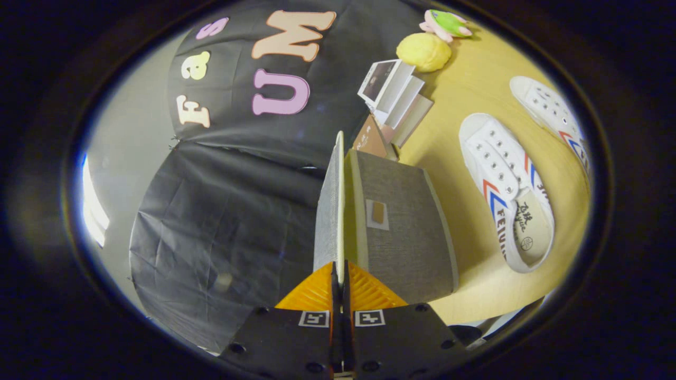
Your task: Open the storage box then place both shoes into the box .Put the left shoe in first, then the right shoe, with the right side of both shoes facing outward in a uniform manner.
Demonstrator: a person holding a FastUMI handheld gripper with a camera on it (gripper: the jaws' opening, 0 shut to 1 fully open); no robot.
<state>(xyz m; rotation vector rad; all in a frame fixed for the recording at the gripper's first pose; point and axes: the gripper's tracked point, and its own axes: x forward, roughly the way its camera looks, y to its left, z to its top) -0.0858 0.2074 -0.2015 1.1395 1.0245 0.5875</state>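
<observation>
Gripper (338,277) fingers pinch the thin edge of the storage box lid (328,211), one finger pressed on each face, holding the lid swung up and away from the box. Just ahead of the fingers and touching the lid along its hinge side stands the grey fabric storage box (404,232), its front wall carrying a small label patch (377,214). The box rests on a yellow wooden table (475,95).

Beyond the box on the same side lie two white canvas shoes with red and blue chevrons. The nearer shoe (507,190) lies close beside the box, its opening and insole showing. The farther shoe (552,113) lies past it, apart from the first, with its laces showing.

Farther ahead, past the far end of the box, a small stack of cards and leaflets (393,92) lies fanned on the table, with a brown card (372,140) just behind the box. Beyond those sit a yellow round lump (423,51) and, next to it, a green and pink toy (448,24).

A dark cloth wall (227,211) hangs on the lid's other side.
</observation>
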